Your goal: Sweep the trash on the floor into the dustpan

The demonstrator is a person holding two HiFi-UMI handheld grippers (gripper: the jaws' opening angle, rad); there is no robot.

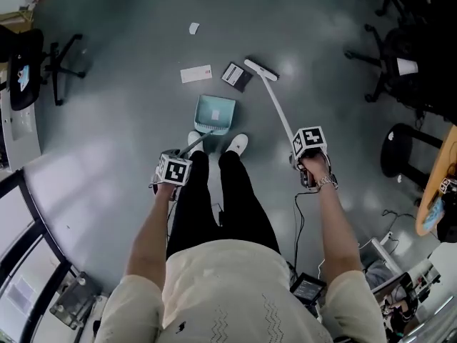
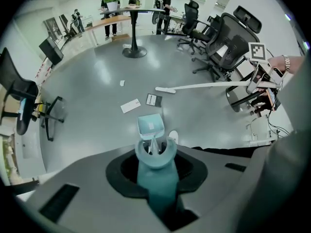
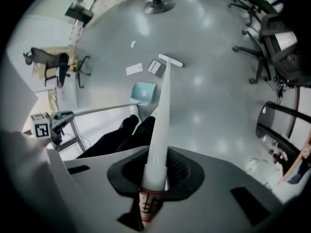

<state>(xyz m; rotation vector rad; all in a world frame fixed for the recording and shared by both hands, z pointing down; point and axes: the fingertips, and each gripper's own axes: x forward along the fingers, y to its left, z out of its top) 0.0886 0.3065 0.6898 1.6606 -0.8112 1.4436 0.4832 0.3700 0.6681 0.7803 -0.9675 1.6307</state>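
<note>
A teal dustpan (image 1: 215, 114) rests on the grey floor just ahead of the person's white shoes, its mouth facing away. My left gripper (image 1: 173, 170) is shut on the dustpan's long handle (image 2: 155, 176). My right gripper (image 1: 308, 153) is shut on the white broom handle (image 3: 159, 130). The broom head (image 1: 261, 69) is down on the floor beyond the pan. Next to the head lies a dark card (image 1: 237, 76), left of it a white paper slip (image 1: 196, 73), and farther off a small white scrap (image 1: 193, 28). The pan (image 2: 150, 124) looks empty.
Black office chairs (image 1: 400, 56) crowd the right side, and one more chair (image 1: 43, 59) stands at the left. A round black table base (image 1: 400, 152) and cables (image 1: 389, 224) lie at the right. A stand-up table with people (image 2: 133, 13) is far across the room.
</note>
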